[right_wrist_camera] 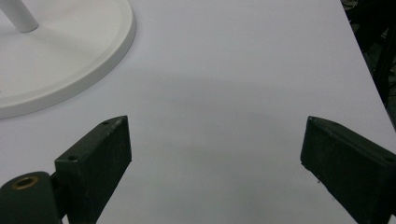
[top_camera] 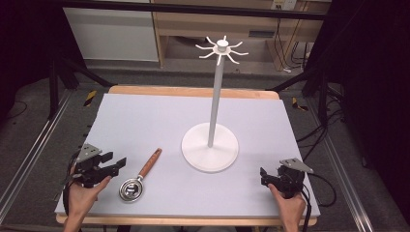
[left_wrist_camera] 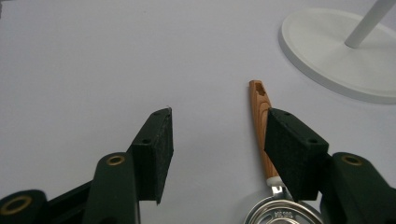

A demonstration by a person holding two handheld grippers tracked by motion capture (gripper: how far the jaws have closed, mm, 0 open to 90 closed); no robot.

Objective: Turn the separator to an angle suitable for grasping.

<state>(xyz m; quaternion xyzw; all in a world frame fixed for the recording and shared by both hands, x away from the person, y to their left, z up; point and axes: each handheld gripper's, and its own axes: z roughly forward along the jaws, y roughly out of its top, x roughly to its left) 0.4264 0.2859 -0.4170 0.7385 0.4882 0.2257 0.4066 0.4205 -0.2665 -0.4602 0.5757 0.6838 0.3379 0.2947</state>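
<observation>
A small metal strainer-like spoon with a wooden handle (top_camera: 149,164) lies on the pale table (top_camera: 145,116), its round bowl (top_camera: 130,188) toward the front edge. My left gripper (top_camera: 115,165) hovers just left of it, jaws open with bare table between them. In the left gripper view the handle (left_wrist_camera: 258,100) runs up behind the right-hand pad (left_wrist_camera: 292,149), and the bowl (left_wrist_camera: 275,215) peeks out at the bottom; the left gripper (left_wrist_camera: 217,135) grips nothing. My right gripper (top_camera: 265,177) rests at the front right, wide open (right_wrist_camera: 215,154) over bare table.
A white stand with a round base (top_camera: 210,147), a tall pole and several hooks at the top (top_camera: 222,48) stands mid-table. Its base (left_wrist_camera: 336,51) lies ahead of the left gripper and beside the right one (right_wrist_camera: 70,51). Cables and dark frame legs (top_camera: 319,92) flank the table.
</observation>
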